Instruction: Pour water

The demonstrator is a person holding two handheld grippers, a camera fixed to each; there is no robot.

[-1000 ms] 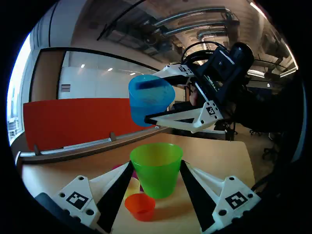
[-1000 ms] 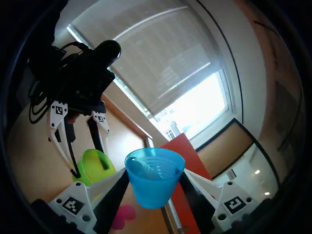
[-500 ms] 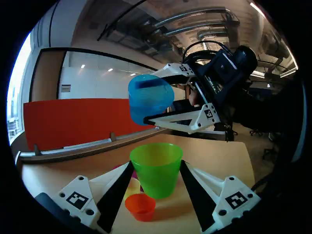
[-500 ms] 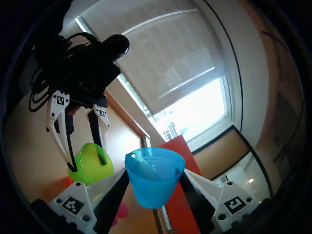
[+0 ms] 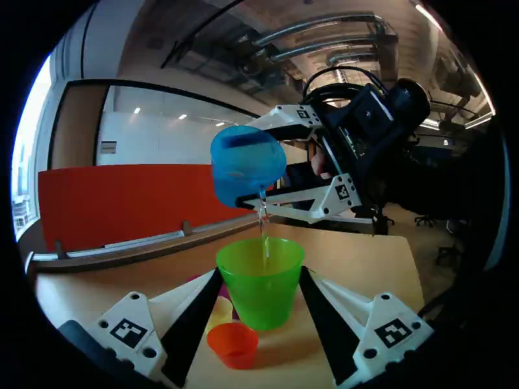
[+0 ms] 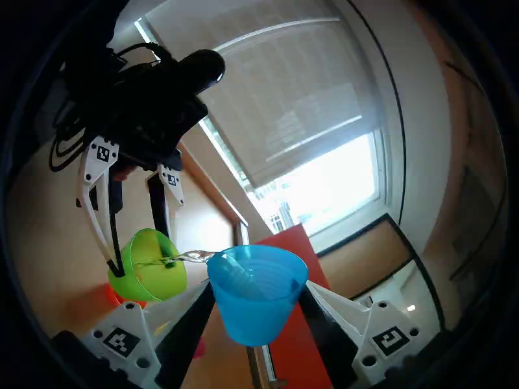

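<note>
My left gripper (image 5: 258, 293) is shut on a green cup (image 5: 261, 280) that stands upright just above the wooden table (image 5: 350, 256). In the left gripper view, my right gripper (image 5: 259, 172) holds a blue cup (image 5: 246, 163) tilted over it, and a thin stream of water (image 5: 263, 223) falls from its lip into the green cup. The right gripper view has the blue cup (image 6: 256, 300) between my right gripper's (image 6: 256, 301) fingers, water leaving its rim toward the green cup (image 6: 146, 266), which the left gripper (image 6: 139, 249) clasps.
A small orange cup (image 5: 233, 343) and a pale yellow cup (image 5: 220, 311) sit on the table in front of the green cup. A red partition (image 5: 123, 198) runs behind the table's far edge. Bright window blinds (image 6: 305, 123) lie beyond.
The blue cup has tipped further and water now streams from its lip into the green cup. The green cup and left gripper have stayed put.
</note>
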